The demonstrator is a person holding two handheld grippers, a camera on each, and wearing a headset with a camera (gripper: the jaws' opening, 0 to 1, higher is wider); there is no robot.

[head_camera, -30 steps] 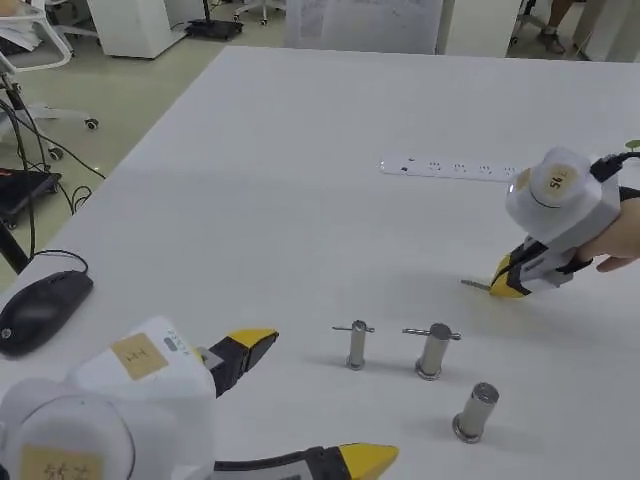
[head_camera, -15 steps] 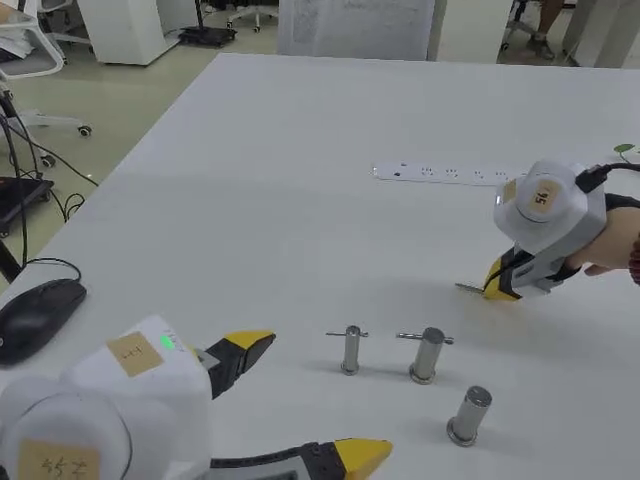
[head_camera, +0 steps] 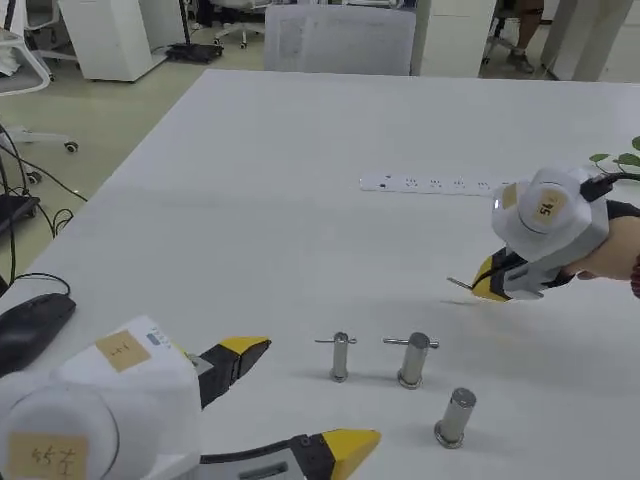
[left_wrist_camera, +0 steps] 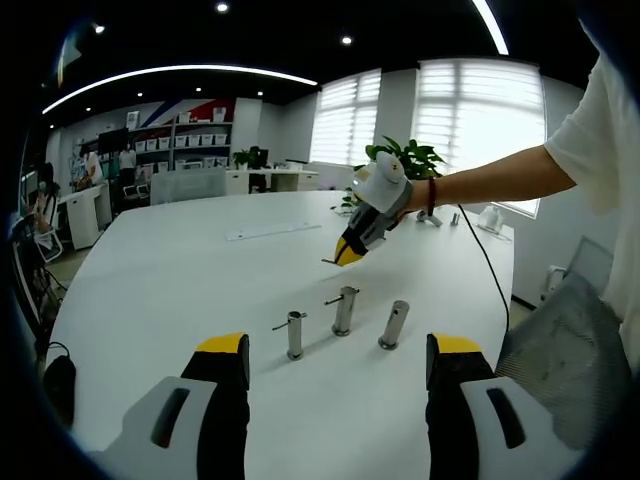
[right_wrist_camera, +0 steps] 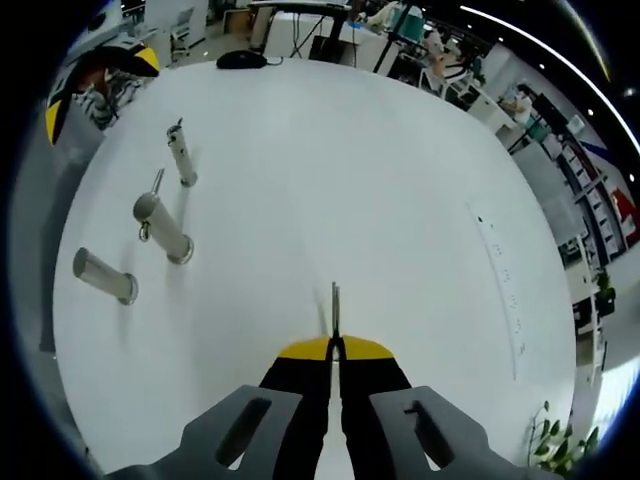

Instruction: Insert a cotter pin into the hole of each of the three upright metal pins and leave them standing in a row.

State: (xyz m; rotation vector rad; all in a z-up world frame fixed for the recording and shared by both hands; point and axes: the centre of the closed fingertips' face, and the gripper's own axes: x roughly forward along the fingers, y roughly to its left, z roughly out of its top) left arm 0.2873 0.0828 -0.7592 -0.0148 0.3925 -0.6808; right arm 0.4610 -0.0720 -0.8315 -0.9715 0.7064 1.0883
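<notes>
The right claw (head_camera: 487, 284) is pinched shut on a cotter pin (head_camera: 460, 284). The pin's free end pokes out past the tips, probably so it can be threaded straight into a hole. The claw hangs low over the counter (head_camera: 300, 200), farther from the near edge than the three posts. The first post (head_camera: 340, 357) and second post (head_camera: 412, 360) each already have a cotter pin through the top. The third post (head_camera: 455, 417), closest to the near edge, is bare and is likely the target. The left claw (head_camera: 300, 395) is spread wide and empty by that edge, perhaps ready to steady the post.
</notes>
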